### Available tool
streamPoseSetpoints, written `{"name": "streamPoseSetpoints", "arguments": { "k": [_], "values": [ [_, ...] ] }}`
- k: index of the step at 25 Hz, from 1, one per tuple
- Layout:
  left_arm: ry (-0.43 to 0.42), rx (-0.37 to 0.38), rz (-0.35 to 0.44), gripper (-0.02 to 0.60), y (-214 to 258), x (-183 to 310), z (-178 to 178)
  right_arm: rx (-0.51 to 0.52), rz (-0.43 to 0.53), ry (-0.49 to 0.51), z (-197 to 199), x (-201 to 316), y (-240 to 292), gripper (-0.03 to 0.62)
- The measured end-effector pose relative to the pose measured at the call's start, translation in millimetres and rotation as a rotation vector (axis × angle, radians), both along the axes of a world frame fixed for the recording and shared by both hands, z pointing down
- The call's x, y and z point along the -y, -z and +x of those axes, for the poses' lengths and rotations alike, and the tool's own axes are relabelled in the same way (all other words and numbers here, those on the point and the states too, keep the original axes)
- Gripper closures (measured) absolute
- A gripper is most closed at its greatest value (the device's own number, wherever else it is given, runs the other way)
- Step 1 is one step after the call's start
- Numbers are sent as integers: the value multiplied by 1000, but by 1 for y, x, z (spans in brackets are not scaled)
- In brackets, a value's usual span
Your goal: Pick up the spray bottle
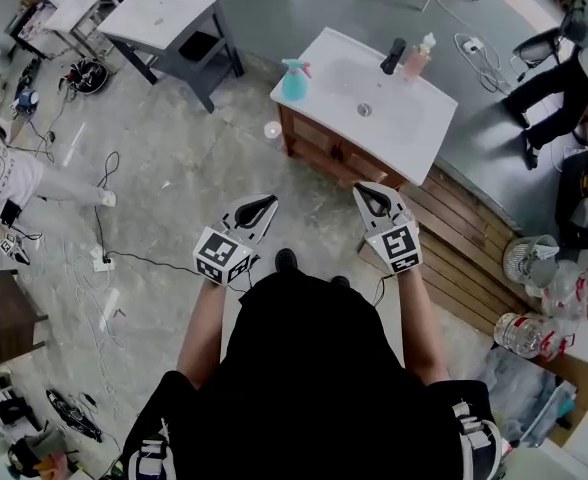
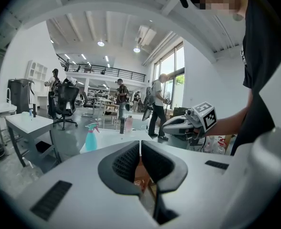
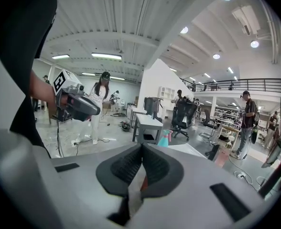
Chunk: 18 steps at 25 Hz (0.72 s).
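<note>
Ahead, the spray bottle [image 1: 294,80] stands on the bench's [image 1: 414,118] left corner, well apart from the left gripper [image 1: 259,208] and right gripper [image 1: 371,198], whose fingers [image 2: 124,163] are closed and empty.

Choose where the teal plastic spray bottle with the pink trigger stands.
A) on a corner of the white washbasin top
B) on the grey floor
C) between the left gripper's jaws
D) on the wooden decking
A: the teal plastic spray bottle stands upright on the white washbasin top, at a corner.
</note>
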<state>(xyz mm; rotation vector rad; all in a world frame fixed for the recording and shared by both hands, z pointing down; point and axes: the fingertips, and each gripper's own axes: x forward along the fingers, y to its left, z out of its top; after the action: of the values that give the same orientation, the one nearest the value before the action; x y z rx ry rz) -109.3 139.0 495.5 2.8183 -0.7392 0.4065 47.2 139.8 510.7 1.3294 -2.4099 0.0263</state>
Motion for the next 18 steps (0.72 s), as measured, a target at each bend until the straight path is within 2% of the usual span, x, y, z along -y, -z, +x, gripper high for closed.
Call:
{"name": "streamPoseSetpoints", "arguments": {
  "k": [18],
  "values": [
    [-59,-5,-23,552,-12,47,-54,-9,-21,-54,-56,43,-12,577]
  ]
}}
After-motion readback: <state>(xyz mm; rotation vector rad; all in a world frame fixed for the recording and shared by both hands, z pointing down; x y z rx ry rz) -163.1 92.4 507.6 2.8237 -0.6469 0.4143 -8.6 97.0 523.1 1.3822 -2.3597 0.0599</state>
